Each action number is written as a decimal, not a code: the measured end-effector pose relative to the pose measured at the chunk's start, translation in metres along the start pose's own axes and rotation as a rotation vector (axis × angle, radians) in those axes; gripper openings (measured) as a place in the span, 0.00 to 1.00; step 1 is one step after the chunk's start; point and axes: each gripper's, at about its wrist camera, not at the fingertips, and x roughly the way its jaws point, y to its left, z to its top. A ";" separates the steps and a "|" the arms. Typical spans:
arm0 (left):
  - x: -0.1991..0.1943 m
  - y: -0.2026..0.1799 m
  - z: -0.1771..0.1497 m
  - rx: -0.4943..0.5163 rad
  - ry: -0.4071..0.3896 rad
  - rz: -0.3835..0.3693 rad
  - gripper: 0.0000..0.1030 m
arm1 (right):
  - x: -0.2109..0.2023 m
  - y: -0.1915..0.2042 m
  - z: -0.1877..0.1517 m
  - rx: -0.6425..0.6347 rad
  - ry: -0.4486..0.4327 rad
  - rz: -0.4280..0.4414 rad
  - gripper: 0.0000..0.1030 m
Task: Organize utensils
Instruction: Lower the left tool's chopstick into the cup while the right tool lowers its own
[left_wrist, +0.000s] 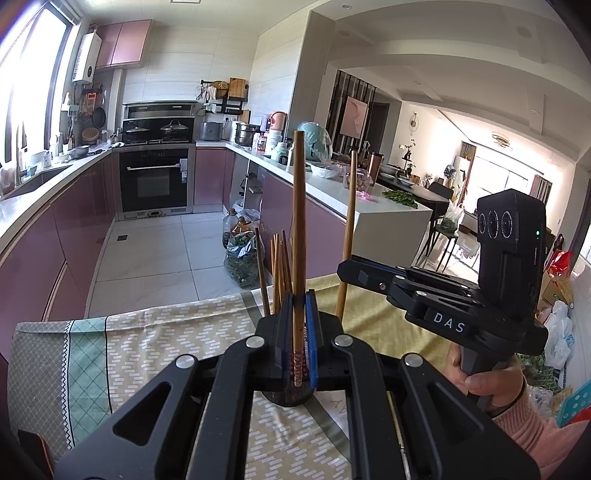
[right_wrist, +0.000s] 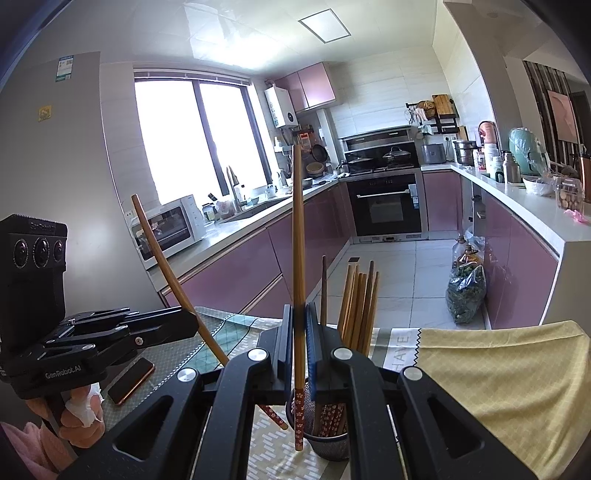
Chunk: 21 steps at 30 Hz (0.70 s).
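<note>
Over the patterned tablecloth at the near end of the kitchen, I've got both tools clamped tight, each on a single wooden chopstick. My left gripper has its jaws squeezed almost fully together around one chopstick that stands nearly upright, red patterned end pointing down. Same deal on the other side: the right gripper is pinched closed on its own chopstick, also close to vertical, with the flowery red tip hanging just beside the rim of the mesh holder. That holder sits on the cloth right under my right tool and already has a bunch of chopsticks standing in it, fanned out a bit to the right. From the right camera, the left tool's chopstick leans away to the left, its lower end down near the holder's left side; can't tell if it's touching. A phone lies on the cloth to the left, near the person's hand. Purple cabinets and an oven are far behind.
</note>
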 end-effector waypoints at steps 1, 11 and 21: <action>0.000 0.000 0.000 0.000 -0.001 0.000 0.07 | 0.000 0.000 0.001 -0.001 -0.002 -0.001 0.05; 0.000 -0.001 0.003 0.004 -0.011 0.003 0.07 | 0.001 -0.002 0.001 0.001 -0.011 -0.009 0.05; 0.008 -0.002 0.004 -0.004 0.004 0.003 0.07 | 0.009 -0.008 0.004 0.022 -0.013 -0.027 0.05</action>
